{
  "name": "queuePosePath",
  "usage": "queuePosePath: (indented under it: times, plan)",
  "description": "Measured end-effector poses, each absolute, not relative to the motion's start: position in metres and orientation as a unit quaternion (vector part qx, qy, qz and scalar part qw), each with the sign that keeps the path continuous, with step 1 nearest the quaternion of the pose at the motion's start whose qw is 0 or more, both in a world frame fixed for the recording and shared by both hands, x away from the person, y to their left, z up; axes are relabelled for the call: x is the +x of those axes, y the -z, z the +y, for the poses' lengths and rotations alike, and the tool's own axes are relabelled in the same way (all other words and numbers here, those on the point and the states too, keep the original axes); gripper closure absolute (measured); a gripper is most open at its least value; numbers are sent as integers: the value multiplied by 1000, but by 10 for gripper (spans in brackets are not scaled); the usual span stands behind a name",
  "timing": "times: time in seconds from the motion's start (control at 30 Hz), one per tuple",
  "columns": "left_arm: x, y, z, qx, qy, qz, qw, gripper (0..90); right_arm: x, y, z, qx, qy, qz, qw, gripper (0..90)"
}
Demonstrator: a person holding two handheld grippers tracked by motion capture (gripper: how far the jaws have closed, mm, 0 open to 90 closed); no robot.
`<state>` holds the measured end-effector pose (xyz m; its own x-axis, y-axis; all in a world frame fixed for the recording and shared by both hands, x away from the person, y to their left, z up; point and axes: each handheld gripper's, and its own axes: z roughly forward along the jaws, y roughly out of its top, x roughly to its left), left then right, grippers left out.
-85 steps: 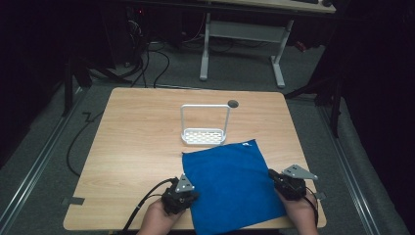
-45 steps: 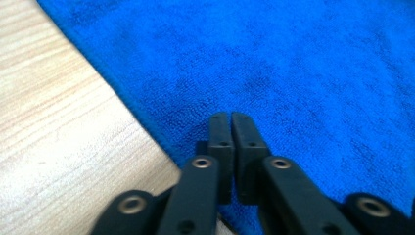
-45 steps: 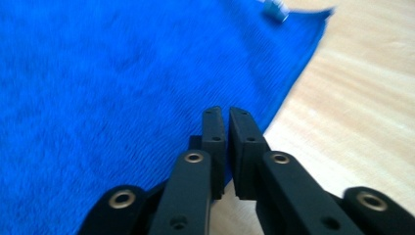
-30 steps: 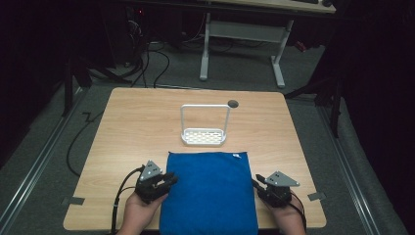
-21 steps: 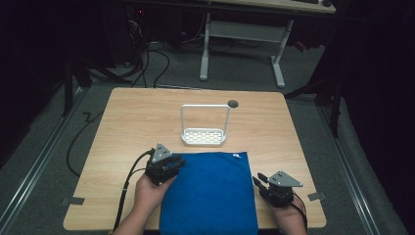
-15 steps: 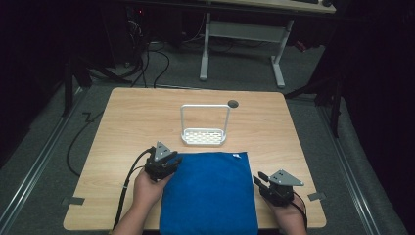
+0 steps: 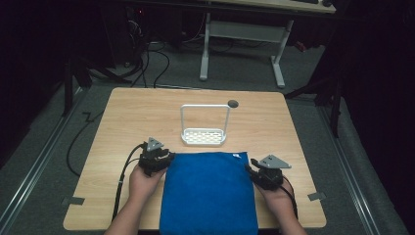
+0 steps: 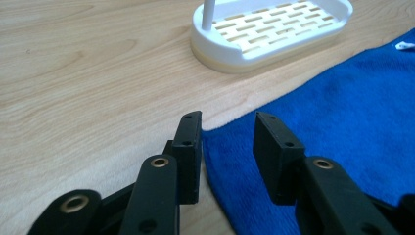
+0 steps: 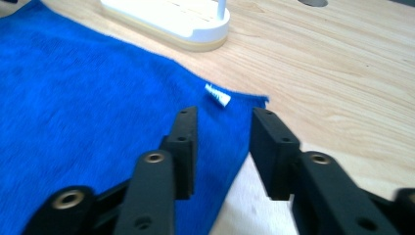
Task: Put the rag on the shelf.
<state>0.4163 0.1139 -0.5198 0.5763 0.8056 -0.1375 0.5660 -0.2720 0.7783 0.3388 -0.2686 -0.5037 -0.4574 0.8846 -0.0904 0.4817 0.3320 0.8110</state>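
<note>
A blue towel lies flat on the wooden table, its near edge at the table's front. My left gripper sits at the towel's far left corner. In the left gripper view its jaws stand open and have just been opening, with the towel's corner low between them and the pads off it. My right gripper is at the towel's right edge near the far right corner. Its jaws are open, having just widened, over the towel's edge beside a small white tag.
A white slotted rack with a tall wire handle stands just beyond the towel's far edge, close to both grippers. A round grommet hole lies behind it. A cable trails from the left gripper to the table's front.
The left hand has moved forward along the towel's left edge to its far corner. The right hand has edged forward along the right edge. Both sets of jaws stand wider.
</note>
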Motion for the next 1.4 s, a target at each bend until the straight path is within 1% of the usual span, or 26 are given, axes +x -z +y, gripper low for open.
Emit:
queuePosePath:
  times: [0.07,0.13,0.2,0.3,0.37,0.53,0.7,0.9,1.1,1.3,1.4]
  plan:
    - [421,522,113,781,-145,440,419,622,349,501,-267,448,-370,765,279,673]
    - [426,524,113,777,-127,453,418,623,361,499,-268,454,-372,760,280,675]
    - [428,526,110,786,-128,449,405,615,373,500,-269,465,-372,753,279,673]
    - [426,528,106,794,-129,443,397,602,389,505,-273,480,-370,747,273,665]
    - [426,528,106,796,-127,443,392,599,397,511,-274,492,-372,745,255,653]
    - [425,531,107,794,-127,449,391,585,404,524,-270,492,-348,760,242,628]
    - [422,531,107,794,-132,448,390,586,403,528,-269,494,-342,765,232,622]
    - [419,531,104,800,-155,442,375,637,403,529,-268,497,-339,766,227,618]
    - [419,531,104,800,-163,441,373,695,404,530,-267,497,-335,767,227,624]
    - [419,532,105,801,-158,437,378,765,404,531,-267,497,-337,768,224,659]
    - [418,532,104,805,-155,428,381,839,403,531,-266,495,-336,769,225,722]
